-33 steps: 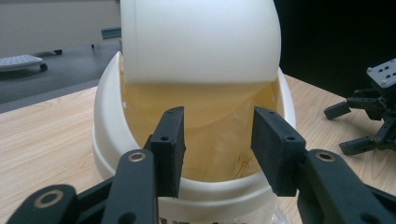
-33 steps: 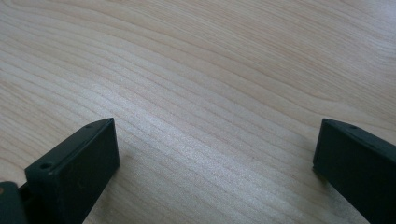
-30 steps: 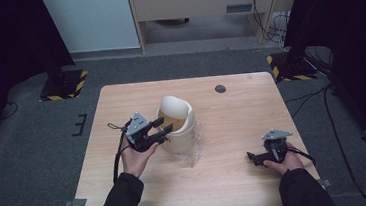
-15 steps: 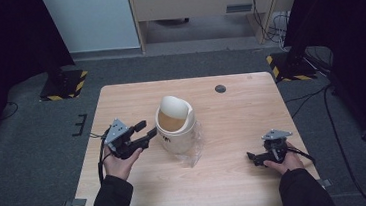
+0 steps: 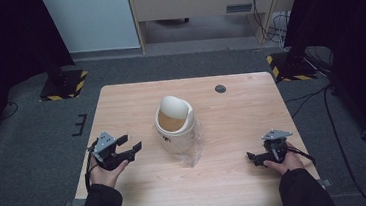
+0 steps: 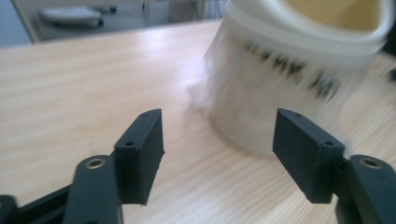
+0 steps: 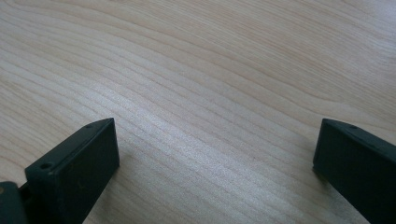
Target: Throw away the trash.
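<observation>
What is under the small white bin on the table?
A clear plastic bag spreads out from beneath the white bin onto the table, mostly on its near right side. How far the bag reaches under the bin is hidden.

Table: I'm seeing pale matt wood grain.
Bin: I'm seeing smooth cream plastic.
Gripper: I'm seeing matt black plastic.

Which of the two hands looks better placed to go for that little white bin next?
Probably the left. The left gripper is open, close beside the white bin and aimed at it. The right gripper, also open, rests near the table edge, farther away, facing bare wood.
</observation>
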The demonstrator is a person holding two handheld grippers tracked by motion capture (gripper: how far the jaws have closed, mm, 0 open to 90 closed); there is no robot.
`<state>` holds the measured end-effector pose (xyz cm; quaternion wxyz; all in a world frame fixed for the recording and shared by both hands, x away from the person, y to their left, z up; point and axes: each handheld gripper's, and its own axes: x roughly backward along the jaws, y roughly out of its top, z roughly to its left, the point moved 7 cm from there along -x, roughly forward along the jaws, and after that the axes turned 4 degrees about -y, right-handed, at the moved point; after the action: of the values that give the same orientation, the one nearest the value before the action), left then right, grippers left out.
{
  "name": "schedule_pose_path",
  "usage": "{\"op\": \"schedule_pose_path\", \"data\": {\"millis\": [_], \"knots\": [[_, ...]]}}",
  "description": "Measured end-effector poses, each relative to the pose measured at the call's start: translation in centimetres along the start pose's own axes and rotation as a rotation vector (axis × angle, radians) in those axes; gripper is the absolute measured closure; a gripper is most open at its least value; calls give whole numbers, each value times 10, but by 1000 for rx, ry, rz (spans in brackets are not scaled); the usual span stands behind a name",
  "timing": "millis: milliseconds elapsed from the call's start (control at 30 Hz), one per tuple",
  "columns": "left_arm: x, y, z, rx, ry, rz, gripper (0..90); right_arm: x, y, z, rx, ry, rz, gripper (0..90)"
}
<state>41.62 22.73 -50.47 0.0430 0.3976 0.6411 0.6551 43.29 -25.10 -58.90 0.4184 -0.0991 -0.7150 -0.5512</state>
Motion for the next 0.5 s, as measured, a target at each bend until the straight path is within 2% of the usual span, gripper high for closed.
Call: {"op": "schedule_pose_path", "data": {"millis": [67,200,300,467,500], "knots": [[-3,-10,6,18,18,39,289,0,0,0,0,0,0,5],[-10,-29,18,13,63,132,240,0,0,0,0,0,0,5],[-14,-40,23,15,79,195,210,0,0,0,0,0,0,5],[-20,-55,26,36,76,276,158,0,0,0,0,0,0,5],[-20,-55,26,36,76,276,150,0,0,0,0,0,0,5]]}}
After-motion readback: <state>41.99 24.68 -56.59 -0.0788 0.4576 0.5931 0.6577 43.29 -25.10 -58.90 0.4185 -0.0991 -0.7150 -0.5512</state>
